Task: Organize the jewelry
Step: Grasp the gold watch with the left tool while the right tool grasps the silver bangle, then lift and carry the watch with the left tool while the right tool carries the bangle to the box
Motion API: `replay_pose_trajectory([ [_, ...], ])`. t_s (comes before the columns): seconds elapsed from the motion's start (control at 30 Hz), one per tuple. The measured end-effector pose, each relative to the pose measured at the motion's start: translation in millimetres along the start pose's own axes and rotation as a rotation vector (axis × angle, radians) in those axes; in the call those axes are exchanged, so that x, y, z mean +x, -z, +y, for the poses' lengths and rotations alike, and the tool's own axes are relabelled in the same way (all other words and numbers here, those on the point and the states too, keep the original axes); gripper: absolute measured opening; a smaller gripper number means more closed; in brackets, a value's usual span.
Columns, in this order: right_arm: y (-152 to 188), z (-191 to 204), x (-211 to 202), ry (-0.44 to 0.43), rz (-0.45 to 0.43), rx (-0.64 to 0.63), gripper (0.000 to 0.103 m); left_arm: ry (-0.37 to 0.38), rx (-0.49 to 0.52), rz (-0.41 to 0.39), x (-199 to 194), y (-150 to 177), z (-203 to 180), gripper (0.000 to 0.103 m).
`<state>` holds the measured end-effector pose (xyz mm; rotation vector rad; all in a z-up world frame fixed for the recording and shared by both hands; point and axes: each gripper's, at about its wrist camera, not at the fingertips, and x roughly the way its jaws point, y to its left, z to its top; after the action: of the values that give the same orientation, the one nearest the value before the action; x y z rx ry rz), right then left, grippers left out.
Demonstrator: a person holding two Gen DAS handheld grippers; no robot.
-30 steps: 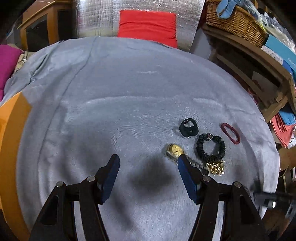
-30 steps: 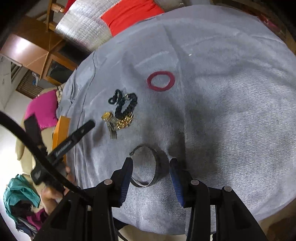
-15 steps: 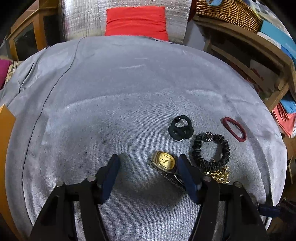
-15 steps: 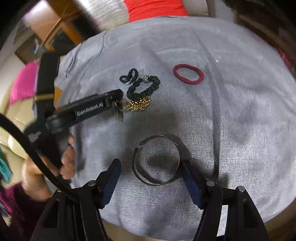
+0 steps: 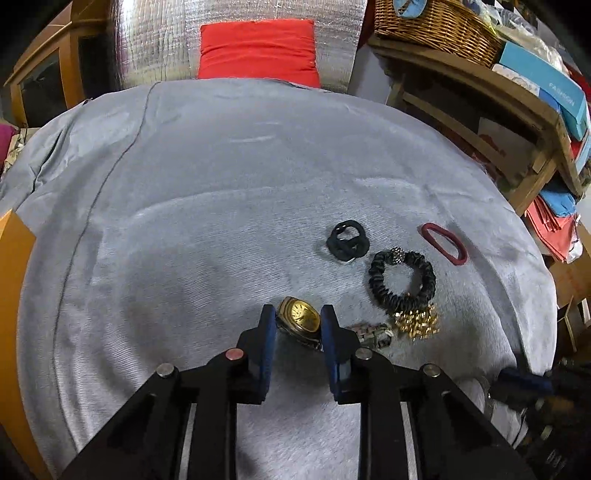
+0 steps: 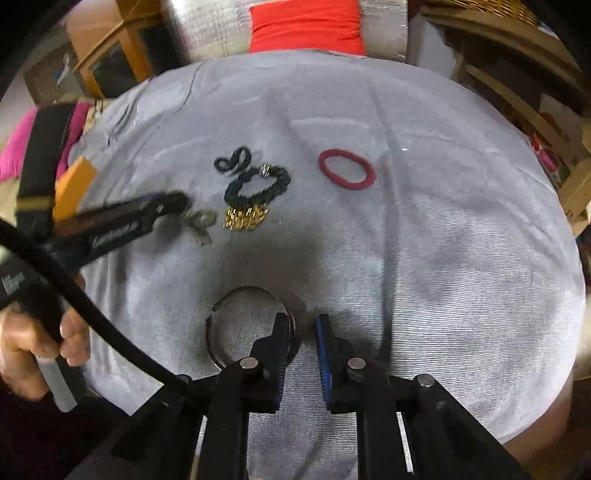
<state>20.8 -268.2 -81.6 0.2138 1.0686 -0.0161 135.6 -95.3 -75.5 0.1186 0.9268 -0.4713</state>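
Note:
A gold-faced watch [image 5: 300,320] with a metal band lies on the grey cloth [image 5: 221,206]. My left gripper [image 5: 298,322] has its blue fingers closed in on both sides of the watch case. Beside it lie a black scrunchie with gold beads [image 5: 404,281], a black knotted hair tie [image 5: 347,242] and a red hair band [image 5: 443,243]. In the right wrist view a thin metal bangle [image 6: 236,328] lies on the cloth. My right gripper [image 6: 302,338] is narrowly open, its left finger over the bangle's right rim. The left gripper [image 6: 162,210] shows there by the watch band [image 6: 201,221].
A red cushion [image 5: 258,48] leans on a silver quilted panel behind the table. A wooden shelf [image 5: 480,96] with a wicker basket [image 5: 436,26] and boxes stands at the right. An orange board [image 5: 13,266] is at the left edge. A wooden cabinet [image 5: 44,81] stands far left.
My left gripper moved right and forward, and its fingers closed in around the watch. My right gripper narrowed and shifted right, so the bangle now lies mostly left of it.

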Motion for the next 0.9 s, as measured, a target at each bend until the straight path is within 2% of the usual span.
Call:
replay_pose_trajectory([
  [0.07,-0.8,-7.1,-4.5,-0.047,-0.004,0.035,0.016,0.013,-0.003,-0.007,-7.5,1.6,4.3,0.023],
  [0.1,-0.4,-9.7,-5.7,-0.057,-0.007,0.047,0.016,0.022,-0.003,-0.015,-13.4,3.3,7.7,0.013],
  [0.2,-2.4,-11.0,-1.9,-0.076,0.004,0.062,0.016,0.047,0.001,-0.026,-26.1,9.0,14.4,0.013],
  [0.3,-3.4,-8.9,-3.8,-0.113,0.018,0.077,0.019,0.037,0.025,-0.036,-37.8,17.9,21.5,0.012],
  [0.33,-4.0,-5.9,-3.5,-0.116,0.009,0.065,0.024,0.04,0.025,-0.035,-39.9,18.8,24.1,0.012],
  [0.4,-3.1,-2.9,-9.6,-0.123,-0.01,0.048,0.048,0.04,0.028,-0.037,-45.6,24.2,31.0,0.012],
  [0.43,-3.2,0.9,-11.0,-0.124,-0.02,0.038,0.072,0.037,0.029,-0.037,-47.7,26.5,34.2,0.012],
  [0.47,-3.1,4.5,-12.3,-0.126,-0.033,0.025,0.077,0.036,0.03,-0.035,-49.1,28.4,36.7,0.012],
  [0.6,-2.2,20.9,-8.0,-0.105,-0.041,-0.047,0.078,0.038,0.026,-0.024,-54.4,36.0,46.2,0.012],
  [0.73,-1.4,34.9,8.2,-0.083,0.012,-0.1,0.078,0.031,0.034,-0.026,-59.2,39.2,47.8,0.012],
  [0.83,3.1,42.8,21.8,-0.023,0.051,-0.14,0.077,0.031,0.035,-0.032,-62.2,39.7,48.6,0.012],
  [0.9,5.9,44.6,26.9,0.023,0.05,-0.156,0.066,0.02,0.044,-0.037,-63.6,40.2,47.3,0.012],
])
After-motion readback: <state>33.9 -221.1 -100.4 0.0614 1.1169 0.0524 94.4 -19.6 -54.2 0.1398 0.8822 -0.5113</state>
